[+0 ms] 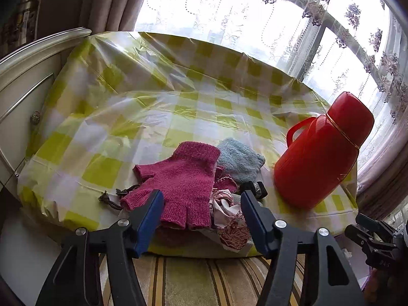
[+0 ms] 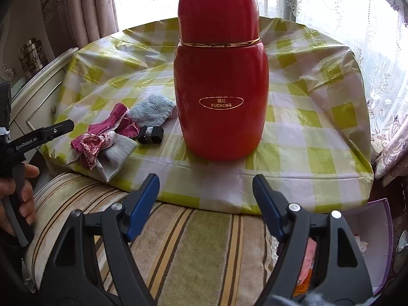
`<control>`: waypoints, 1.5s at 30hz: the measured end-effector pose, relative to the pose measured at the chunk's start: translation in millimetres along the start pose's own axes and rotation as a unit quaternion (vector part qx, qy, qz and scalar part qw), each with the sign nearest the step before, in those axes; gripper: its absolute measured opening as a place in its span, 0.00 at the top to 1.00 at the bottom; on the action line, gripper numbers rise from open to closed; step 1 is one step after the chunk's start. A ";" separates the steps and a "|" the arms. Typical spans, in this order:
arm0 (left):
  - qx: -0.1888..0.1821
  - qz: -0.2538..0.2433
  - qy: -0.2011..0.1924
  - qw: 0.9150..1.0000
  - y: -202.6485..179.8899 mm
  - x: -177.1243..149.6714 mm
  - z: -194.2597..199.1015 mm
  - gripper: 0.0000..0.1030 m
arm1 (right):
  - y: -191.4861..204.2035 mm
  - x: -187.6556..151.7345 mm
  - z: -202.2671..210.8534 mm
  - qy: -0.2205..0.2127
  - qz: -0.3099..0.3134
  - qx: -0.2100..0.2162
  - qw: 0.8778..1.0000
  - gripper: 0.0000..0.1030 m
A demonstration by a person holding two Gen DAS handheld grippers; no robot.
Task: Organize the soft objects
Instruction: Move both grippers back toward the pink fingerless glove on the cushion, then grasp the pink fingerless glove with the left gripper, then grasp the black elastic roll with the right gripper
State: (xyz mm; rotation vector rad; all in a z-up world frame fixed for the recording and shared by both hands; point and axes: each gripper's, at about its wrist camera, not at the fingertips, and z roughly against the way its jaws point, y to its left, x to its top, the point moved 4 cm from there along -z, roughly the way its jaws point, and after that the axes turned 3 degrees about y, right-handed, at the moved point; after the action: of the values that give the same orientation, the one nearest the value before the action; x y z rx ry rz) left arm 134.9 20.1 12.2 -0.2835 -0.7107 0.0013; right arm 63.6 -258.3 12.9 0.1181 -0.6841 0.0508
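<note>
Soft items, a magenta glove (image 1: 182, 178) on top, lie heaped and unsorted. Left gripper (image 1: 201, 199) and right gripper (image 2: 205, 186) gape empty (sorting seemingly barely begun).

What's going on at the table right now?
Both grippers open, empty: left gripper at pink glove, right gripper facing red flask. Nothing blocking.

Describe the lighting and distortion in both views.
Left wrist view: window blown out white, glare on the tablecloth, fisheye tilts the flask. Right wrist view: backlit flask sharp, table edge bowed, corners dark.
</note>
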 end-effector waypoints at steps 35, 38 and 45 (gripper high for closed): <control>-0.033 0.083 0.096 0.991 60.7 29.2 -118.7 0.85 | 92.4 49.6 -104.3 0.054 0.050 0.052 0.996 0.24; -0.039 0.097 0.082 0.991 66.7 29.5 -115.0 0.85 | 97.9 54.9 -113.8 0.057 0.051 0.045 0.996 0.24; -0.044 0.105 0.058 0.992 73.3 29.4 -104.9 0.85 | 105.6 63.3 -137.3 0.070 0.046 0.023 0.996 0.25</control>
State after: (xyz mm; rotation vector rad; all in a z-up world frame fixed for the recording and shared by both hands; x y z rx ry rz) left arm 231.7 66.6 -63.4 -0.4396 -0.5636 0.1529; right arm 189.7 -135.8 -42.8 0.1262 -0.5485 0.1618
